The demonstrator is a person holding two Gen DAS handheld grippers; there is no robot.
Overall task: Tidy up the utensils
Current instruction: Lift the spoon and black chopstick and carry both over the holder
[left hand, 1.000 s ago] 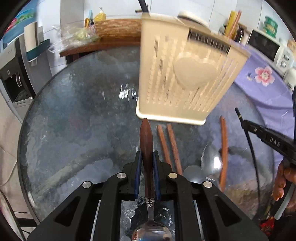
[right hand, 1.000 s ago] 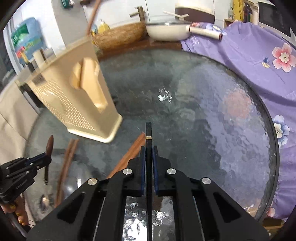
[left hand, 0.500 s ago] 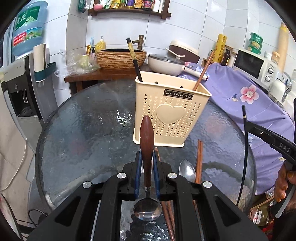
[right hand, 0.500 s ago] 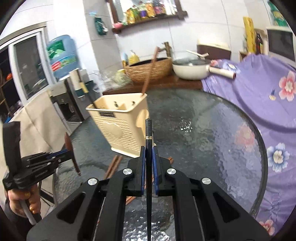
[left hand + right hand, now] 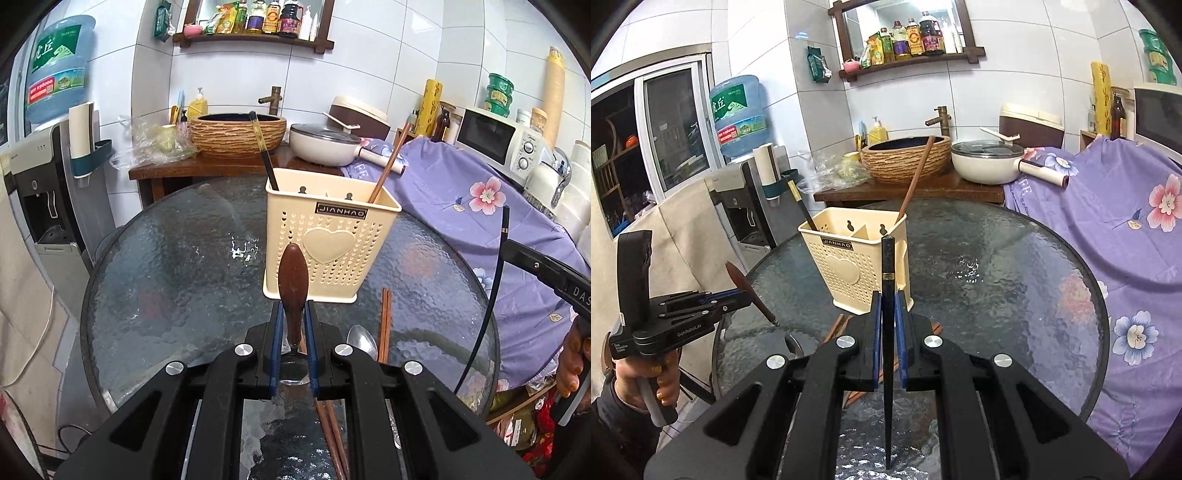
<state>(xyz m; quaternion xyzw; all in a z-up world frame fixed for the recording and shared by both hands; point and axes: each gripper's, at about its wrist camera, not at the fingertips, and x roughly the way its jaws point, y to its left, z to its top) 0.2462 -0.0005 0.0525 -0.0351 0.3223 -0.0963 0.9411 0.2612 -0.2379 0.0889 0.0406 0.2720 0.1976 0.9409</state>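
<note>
Your left gripper [image 5: 292,332] clamps the brown wooden-handled spoon [image 5: 293,284]; your right gripper [image 5: 886,325] clamps a black chopstick [image 5: 887,280]. Cream perforated plastic utensil holder [image 5: 328,254] sits at 12 o'clock.

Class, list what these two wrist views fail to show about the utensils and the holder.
- Spoon bowl: left wrist view, mostly hidden behind the left hand-held gripper.
- Black chopstick lower tip: right wrist view, blurs against the right hand-held gripper body.
- Holder contents below the rim: both views, walls hide them.
- Table chopsticks: left wrist view, near ends covered by the gripper body.
</note>
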